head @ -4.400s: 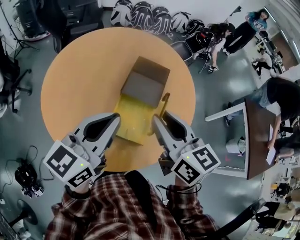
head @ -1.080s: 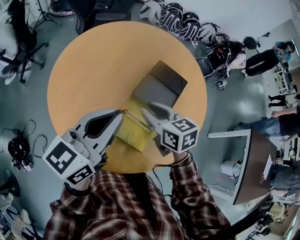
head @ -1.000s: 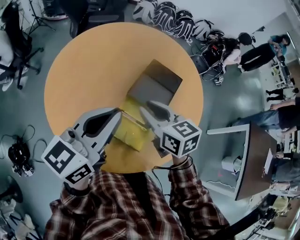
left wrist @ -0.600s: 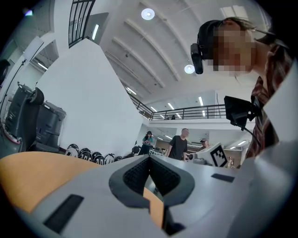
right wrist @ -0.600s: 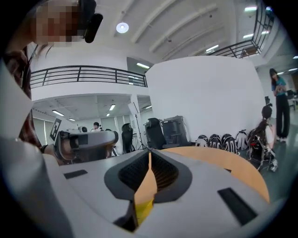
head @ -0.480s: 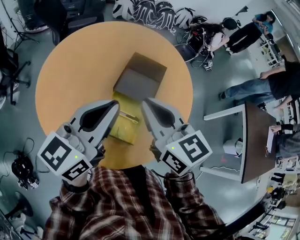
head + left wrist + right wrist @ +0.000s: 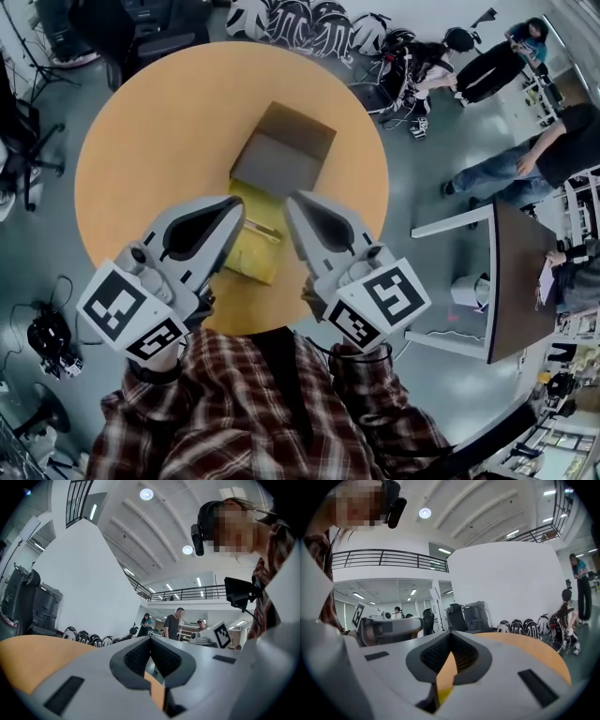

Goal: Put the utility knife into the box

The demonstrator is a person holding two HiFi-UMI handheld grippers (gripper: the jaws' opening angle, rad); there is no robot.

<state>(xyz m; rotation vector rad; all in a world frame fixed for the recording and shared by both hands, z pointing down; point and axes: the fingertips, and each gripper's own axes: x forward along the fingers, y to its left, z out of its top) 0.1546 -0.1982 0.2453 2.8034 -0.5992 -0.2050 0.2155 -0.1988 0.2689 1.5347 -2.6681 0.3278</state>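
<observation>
Nearest, above the plaid shirt (image 7: 234, 422), the two grippers sit side by side, pointing roughly level over the table (image 7: 159, 141). The left gripper (image 7: 236, 204) has its pads pressed together at the tips with nothing between them. The right gripper (image 7: 292, 200) has just been closing its jaws. They now meet, and only table and a sliver of yellow show through the gap behind the pads, so neither gripper carries anything.

Just past the tips, the box (image 7: 248, 264) lies open with its yellow inside facing up. A thin, pale strip lies slantwise in it between the two grippers. It is small in the head view, but it is most likely the knife (image 7: 265, 232), so the task looks done or nearly so.

The knife should handle as light, stiff and narrow. Its smooth casing could slide or swivel in a pinch, and any bared blade would be the risk. The place to grip it is across the middle of the body, pads on its flat sides, well away from the blade end.

Beyond stands the raised grey-brown lid (image 7: 279, 155). Past the table's far edge are helmets (image 7: 309, 23) along the wall and people (image 7: 497, 66) standing.
</observation>
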